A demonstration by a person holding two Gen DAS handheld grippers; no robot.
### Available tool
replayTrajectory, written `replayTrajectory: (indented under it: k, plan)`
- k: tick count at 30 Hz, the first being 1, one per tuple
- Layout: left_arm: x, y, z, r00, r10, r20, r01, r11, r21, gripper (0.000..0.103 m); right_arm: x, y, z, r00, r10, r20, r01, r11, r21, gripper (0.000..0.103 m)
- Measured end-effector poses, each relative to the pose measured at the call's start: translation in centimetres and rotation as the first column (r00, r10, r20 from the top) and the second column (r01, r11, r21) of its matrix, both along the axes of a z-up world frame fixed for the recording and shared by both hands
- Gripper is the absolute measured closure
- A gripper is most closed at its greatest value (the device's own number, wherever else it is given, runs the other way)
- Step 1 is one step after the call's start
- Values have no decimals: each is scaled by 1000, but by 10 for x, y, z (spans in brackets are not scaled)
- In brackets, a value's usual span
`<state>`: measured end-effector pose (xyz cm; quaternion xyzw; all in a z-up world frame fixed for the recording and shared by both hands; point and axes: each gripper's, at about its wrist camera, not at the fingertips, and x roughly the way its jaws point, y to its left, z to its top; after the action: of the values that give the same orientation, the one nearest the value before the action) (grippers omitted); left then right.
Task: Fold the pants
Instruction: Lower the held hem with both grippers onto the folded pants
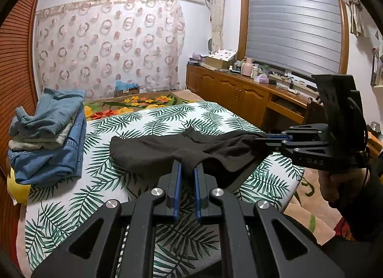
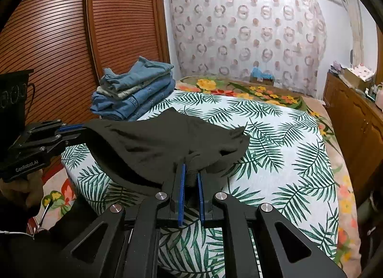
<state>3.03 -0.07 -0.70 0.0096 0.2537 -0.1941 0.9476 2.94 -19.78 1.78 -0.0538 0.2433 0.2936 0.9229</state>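
Note:
The dark pants (image 1: 167, 151) lie partly on the leaf-print bed (image 1: 115, 125), their near edge lifted off it. My left gripper (image 1: 188, 170) is shut on one bunched corner of the pants. My right gripper (image 1: 263, 142) is shut on the other corner, off to the right, level with the bed edge. In the right wrist view the pants (image 2: 155, 144) stretch between my right gripper (image 2: 190, 172) in front and my left gripper (image 2: 81, 130) at the left. The far edge of the pants rests on the bed (image 2: 275, 139).
A stack of folded denim clothes (image 1: 50, 134) sits at the bed's far left, also seen in the right wrist view (image 2: 136, 89). A slatted wooden wardrobe (image 2: 71, 38) stands left of the bed. A wooden cabinet (image 1: 239, 91) with clutter runs along the right.

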Motion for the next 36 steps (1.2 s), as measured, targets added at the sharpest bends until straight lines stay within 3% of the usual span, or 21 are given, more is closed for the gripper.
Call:
replayTrajectory:
  k: [20,31,36]
  plan:
    - [-16,-1,20,999,-24,44,25,1000,-14,93,-24,-14,14,998,14,65,-15,1000,13,94]
    - [9,5,-12,998,-5,-63,4,1000,-16,93,5,-9,-8,1000,1,-6,-1,1000,-1,94]
    - [24,8,-18,997,18,-74,-19,1000,-10,93,28,-6,-9,1000,-19,-24,20,1000,12,94]
